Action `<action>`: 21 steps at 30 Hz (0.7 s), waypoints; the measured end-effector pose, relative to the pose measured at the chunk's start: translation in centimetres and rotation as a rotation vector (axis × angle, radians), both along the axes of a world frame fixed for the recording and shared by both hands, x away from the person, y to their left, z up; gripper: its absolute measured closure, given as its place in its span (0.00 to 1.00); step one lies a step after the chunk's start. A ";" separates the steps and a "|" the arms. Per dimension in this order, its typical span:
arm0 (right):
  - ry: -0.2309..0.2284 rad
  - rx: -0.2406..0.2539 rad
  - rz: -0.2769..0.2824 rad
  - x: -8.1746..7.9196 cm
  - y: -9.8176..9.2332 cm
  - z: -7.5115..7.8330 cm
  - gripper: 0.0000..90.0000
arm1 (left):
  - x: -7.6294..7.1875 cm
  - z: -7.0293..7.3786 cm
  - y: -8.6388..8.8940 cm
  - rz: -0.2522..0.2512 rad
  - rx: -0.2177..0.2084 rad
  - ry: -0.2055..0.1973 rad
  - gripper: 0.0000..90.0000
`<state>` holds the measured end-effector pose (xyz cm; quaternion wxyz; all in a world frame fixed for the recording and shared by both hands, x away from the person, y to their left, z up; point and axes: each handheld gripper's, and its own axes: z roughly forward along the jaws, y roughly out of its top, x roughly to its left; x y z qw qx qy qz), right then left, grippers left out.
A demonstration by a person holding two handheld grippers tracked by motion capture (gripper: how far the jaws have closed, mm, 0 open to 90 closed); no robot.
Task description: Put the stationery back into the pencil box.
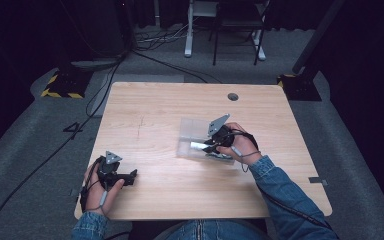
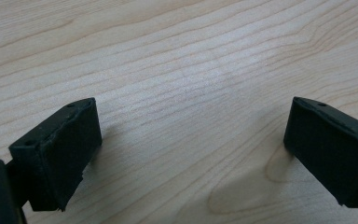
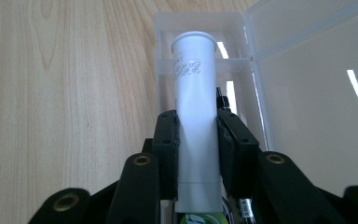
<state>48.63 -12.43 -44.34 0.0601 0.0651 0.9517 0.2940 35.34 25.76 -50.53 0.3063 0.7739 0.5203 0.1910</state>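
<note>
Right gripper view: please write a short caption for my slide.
Right claw shut on a white tube, held above the open clear plastic box on the wooden table.

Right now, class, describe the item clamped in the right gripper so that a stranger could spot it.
On the wooden table, find the clear plastic box with its lid open. Over it, the right gripper clamps a white tube: pale, round, faintly printed, unlike the dark pens below it.

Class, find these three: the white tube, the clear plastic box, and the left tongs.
white tube (image 3: 195, 107), right gripper view, mid-body above the pads.
clear plastic box (image 3: 307, 93), right gripper view, open lid panel.
left tongs (image 2: 191, 158), left gripper view, midway between the open jaws.
</note>
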 end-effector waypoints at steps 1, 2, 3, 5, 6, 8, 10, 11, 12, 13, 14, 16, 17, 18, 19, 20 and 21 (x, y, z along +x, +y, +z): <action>-0.004 -0.009 0.005 0.0 0.1 -0.1 0.79 | 0.0 0.0 0.0 0.000 0.000 0.000 0.05; -0.006 -0.015 0.008 0.0 0.1 -0.1 0.79 | 0.0 0.0 0.0 0.000 0.000 0.000 0.05; -0.009 -0.026 0.017 0.0 0.1 -0.2 0.79 | 0.0 0.0 0.0 0.000 0.000 0.001 0.05; -0.011 -0.036 0.023 0.0 0.1 -0.3 0.79 | 0.0 0.0 0.0 0.000 0.000 0.001 0.05; -0.009 -0.038 0.025 0.1 0.2 -0.4 0.79 | 0.0 0.0 0.0 0.000 0.000 0.000 0.05; -0.006 -0.045 0.029 0.1 0.2 -0.5 0.79 | 0.0 0.0 0.0 0.000 0.000 0.000 0.05; 0.001 -0.054 0.041 0.1 0.4 -0.7 0.79 | 0.0 0.0 0.0 0.000 0.000 0.000 0.05; 0.000 -0.056 0.049 0.2 0.5 -0.7 0.79 | 0.0 0.0 0.0 0.000 0.000 0.000 0.05; 0.000 -0.056 0.049 0.2 0.5 -0.7 0.79 | 0.0 0.0 0.0 0.000 0.000 0.000 0.05; 0.006 -0.059 0.051 0.1 0.6 -0.8 0.79 | 0.0 0.0 0.0 0.000 0.000 0.000 0.05; 0.006 -0.059 0.051 0.1 0.6 -0.8 0.79 | 0.0 0.0 0.0 0.000 0.000 0.000 0.05; 0.012 -0.059 0.055 0.2 0.7 -1.0 0.79 | 0.0 0.0 0.0 0.000 0.000 0.000 0.05; 0.013 -0.060 0.056 0.2 0.7 -1.0 0.79 | 0.0 0.0 0.0 0.000 0.000 0.000 0.05; 0.019 -0.063 0.055 0.3 0.7 -1.1 0.79 | 0.0 0.0 0.0 0.000 0.000 0.000 0.05; 0.018 -0.067 0.055 0.4 0.7 -1.2 0.79 | 0.0 0.0 0.0 0.000 0.000 0.000 0.05; 0.019 -0.063 0.045 0.4 0.7 -1.2 0.79 | 0.0 0.0 0.0 0.000 0.000 0.000 0.05; 0.024 -0.062 0.045 0.4 0.6 -1.3 0.79 | 0.0 0.0 0.0 0.000 0.000 0.000 0.05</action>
